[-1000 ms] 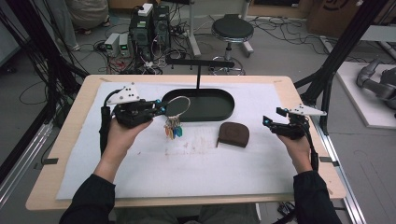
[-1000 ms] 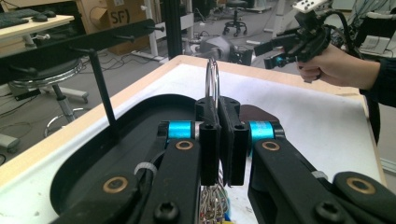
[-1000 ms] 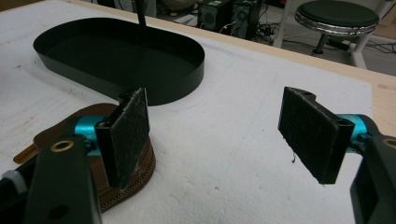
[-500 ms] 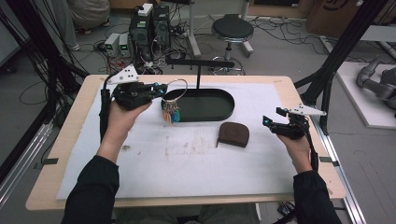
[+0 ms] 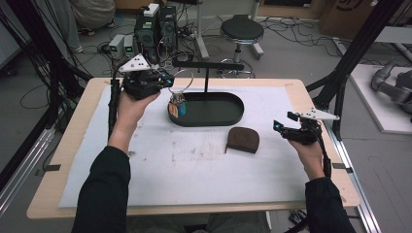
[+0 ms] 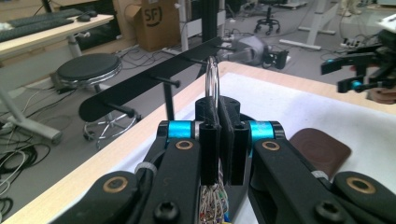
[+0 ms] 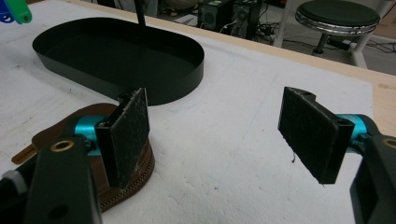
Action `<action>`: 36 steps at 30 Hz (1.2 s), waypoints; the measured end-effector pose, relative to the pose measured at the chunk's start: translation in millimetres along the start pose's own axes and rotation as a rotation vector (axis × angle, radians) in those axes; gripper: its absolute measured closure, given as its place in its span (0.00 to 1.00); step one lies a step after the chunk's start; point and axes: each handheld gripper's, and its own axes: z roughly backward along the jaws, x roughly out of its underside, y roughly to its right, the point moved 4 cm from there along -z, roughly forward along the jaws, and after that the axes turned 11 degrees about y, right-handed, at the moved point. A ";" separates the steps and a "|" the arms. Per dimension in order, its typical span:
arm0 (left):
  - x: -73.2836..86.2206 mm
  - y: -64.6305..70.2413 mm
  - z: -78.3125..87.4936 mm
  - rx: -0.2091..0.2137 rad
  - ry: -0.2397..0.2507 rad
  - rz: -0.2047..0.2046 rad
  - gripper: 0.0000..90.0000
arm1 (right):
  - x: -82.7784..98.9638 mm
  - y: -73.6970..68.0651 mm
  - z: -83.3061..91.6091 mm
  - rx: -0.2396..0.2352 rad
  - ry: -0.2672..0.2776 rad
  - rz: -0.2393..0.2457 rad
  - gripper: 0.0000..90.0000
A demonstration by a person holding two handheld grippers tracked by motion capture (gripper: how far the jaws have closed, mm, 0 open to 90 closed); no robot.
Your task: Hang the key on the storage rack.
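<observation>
The left gripper [image 5: 165, 80] is clamped tight on a metal key ring [image 5: 182, 82], its jaws pressed together with the thin wire loop pinched between them. In the left gripper view the ring [image 6: 212, 77] rises straight up out of the closed pads, and a bunch of keys and coloured tags [image 6: 212, 205] hangs below them. From above, that bunch [image 5: 177, 105] dangles at about 5 o'clock from the gripper, over the near left rim of the black oval tray [image 5: 233, 116], clear of the white mat [image 5: 194, 165].

A black rack with pegs [image 5: 206, 64] stands on a post at the tray's far side; the ring sits just beside its left end (whether it touches a peg I cannot tell). In the left gripper view the rack's bar [image 6: 154, 79] runs off toward 10 o'clock of the ring.

The right gripper [image 5: 286, 127] hovers at the mat's right edge, jaws wide apart with nothing between them. A brown leather pouch [image 5: 243, 140] lies on the mat at about 9 o'clock from it, near the tray's front right. In the right gripper view the pouch [image 7: 140, 177] lies behind the left pad [image 7: 126, 135], with the tray [image 7: 177, 74] beyond it.
</observation>
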 end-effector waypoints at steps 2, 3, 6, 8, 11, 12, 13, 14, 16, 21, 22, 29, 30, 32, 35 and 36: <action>1.9 -5.0 -2.7 -0.014 -0.003 0.004 0.96 | 0.3 0.4 0.0 0.001 -0.002 -0.002 0.28; 3.2 -7.7 -3.8 -0.021 -0.005 0.007 0.96 | 0.3 0.4 0.0 0.001 -0.003 -0.003 0.28; 7.8 -15.7 -6.6 -0.044 -0.001 0.026 0.96 | 0.4 0.4 -0.1 0.000 -0.003 -0.004 0.28; 11.5 -20.8 -8.0 -0.054 -0.002 0.042 0.96 | 0.3 0.5 0.0 0.000 -0.003 -0.004 0.28; 16.6 -28.4 -9.2 -0.075 -0.006 0.059 0.96 | 0.1 0.5 0.1 -0.001 0.000 -0.009 0.28; 17.5 -29.9 -9.5 -0.079 -0.001 0.067 0.96 | 0.1 0.5 0.0 -0.001 0.000 -0.008 0.28; 18.8 -32.2 -9.9 -0.083 0.003 0.076 0.96 | 0.1 0.4 -0.1 -0.002 0.001 -0.007 0.28; 20.1 -34.3 -10.4 -0.087 0.006 0.084 0.96 | 0.1 0.4 -0.2 -0.002 0.000 -0.004 0.28; 22.8 -37.6 -11.9 -0.094 0.010 0.096 0.96 | 0.2 -0.5 -0.7 -0.004 -0.001 -0.005 0.28; 28.5 -42.2 -16.4 -0.108 0.007 0.113 0.96 | 0.2 -0.3 -0.8 -0.005 -0.001 -0.005 0.28; 29.5 -42.8 -17.2 -0.115 0.005 0.119 0.96 | 0.2 -0.4 -0.7 -0.004 -0.001 -0.007 0.28; 32.6 -44.0 -21.8 -0.120 0.015 0.131 0.96 | 0.0 0.4 -0.9 -0.005 0.005 -0.002 0.28; 33.2 -44.3 -22.1 -0.120 0.011 0.129 0.96 | 0.0 0.3 -0.9 -0.005 0.005 -0.003 0.28; 34.6 -45.1 -22.8 -0.126 0.004 0.132 0.96 | 0.1 -0.2 -1.0 -0.006 0.002 -0.005 0.28; 36.7 -46.4 -23.8 -0.135 0.001 0.139 0.96 | 0.0 -0.2 -1.1 -0.007 0.004 -0.003 0.28; 37.4 -46.8 -23.9 -0.132 0.000 0.143 0.96 | 0.0 -0.2 -1.1 -0.007 0.004 -0.003 0.28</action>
